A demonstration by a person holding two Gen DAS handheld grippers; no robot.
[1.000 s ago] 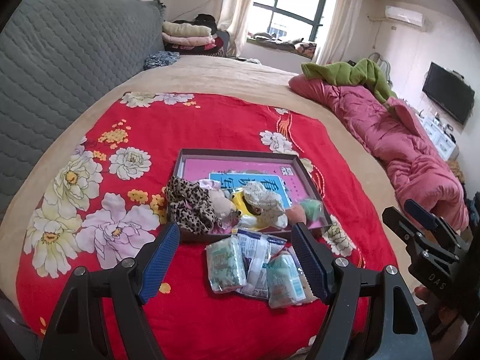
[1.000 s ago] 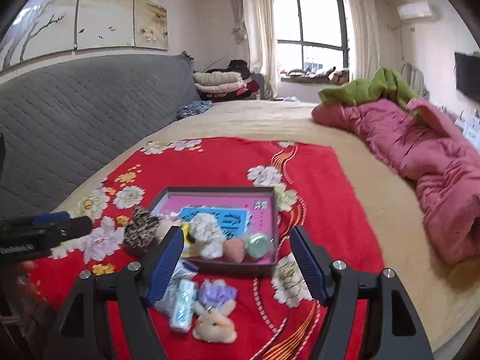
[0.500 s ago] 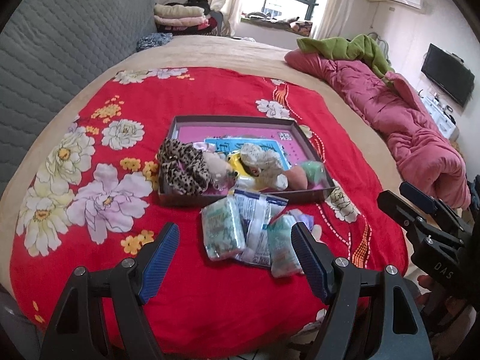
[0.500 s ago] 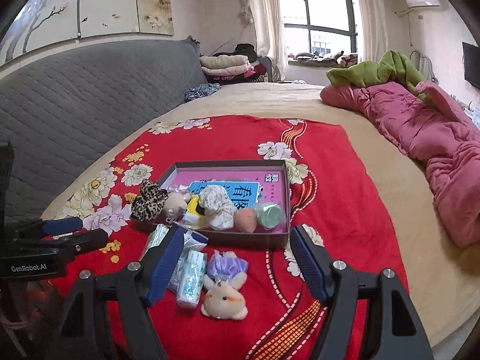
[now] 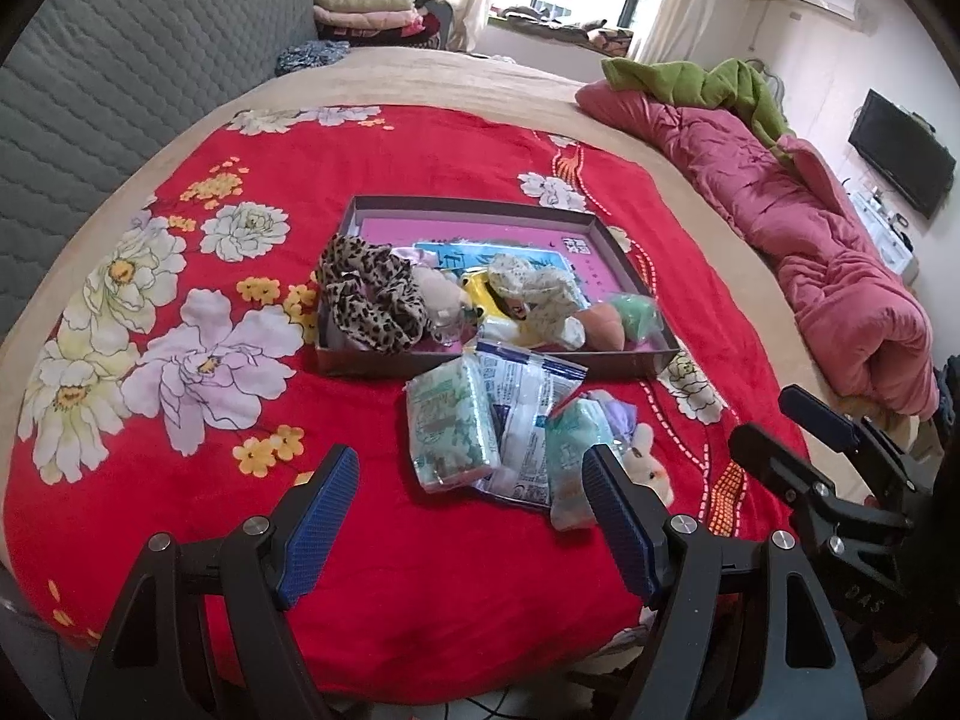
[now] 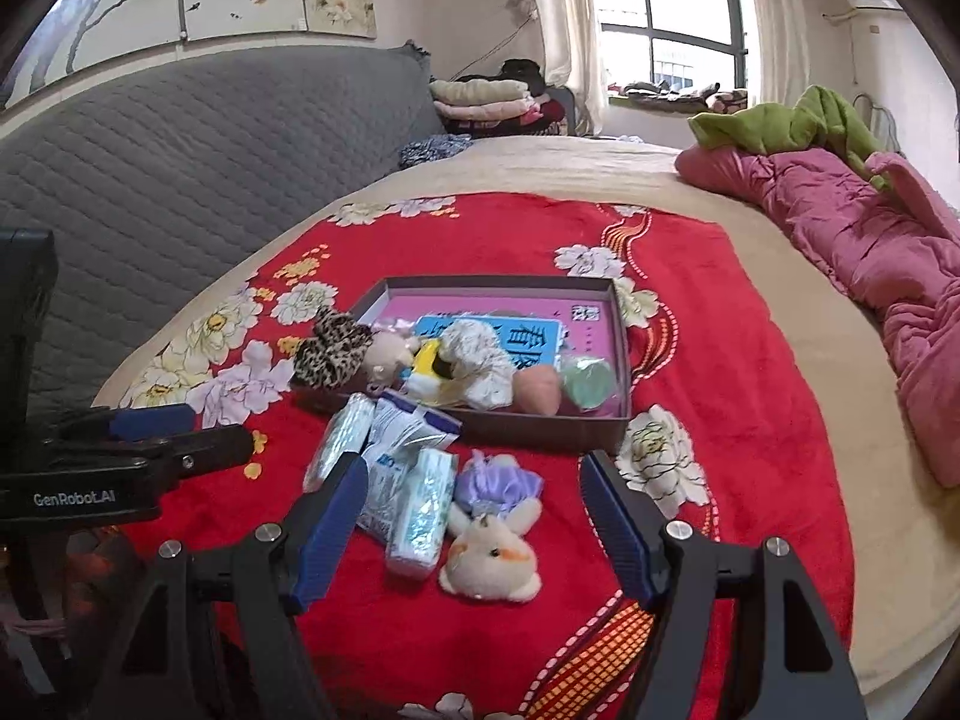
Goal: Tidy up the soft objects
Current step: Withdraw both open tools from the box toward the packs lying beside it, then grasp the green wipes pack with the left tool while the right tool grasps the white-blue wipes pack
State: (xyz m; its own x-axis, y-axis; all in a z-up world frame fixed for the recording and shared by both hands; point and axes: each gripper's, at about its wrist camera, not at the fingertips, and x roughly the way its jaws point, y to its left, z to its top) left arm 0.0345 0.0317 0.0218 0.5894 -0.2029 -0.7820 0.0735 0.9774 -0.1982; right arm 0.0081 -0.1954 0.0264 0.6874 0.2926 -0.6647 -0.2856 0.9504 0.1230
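Beside the box [image 6: 540, 426] — cream plush bunny [image 6: 489, 558], lilac-frilled, face-up — both claws released.

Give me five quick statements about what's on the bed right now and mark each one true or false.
1. The plush bunny lies inside the box. False: it lies on the red blanket, outside the box.
2. The leopard-print cloth sits at the box's left end. True.
3. Both grippers' jaws are shut. False: the left gripper and right gripper stand open, empty.
4. The tissue packs lie outside the box. True.
5. The box is empty. False: several soft things are in it.
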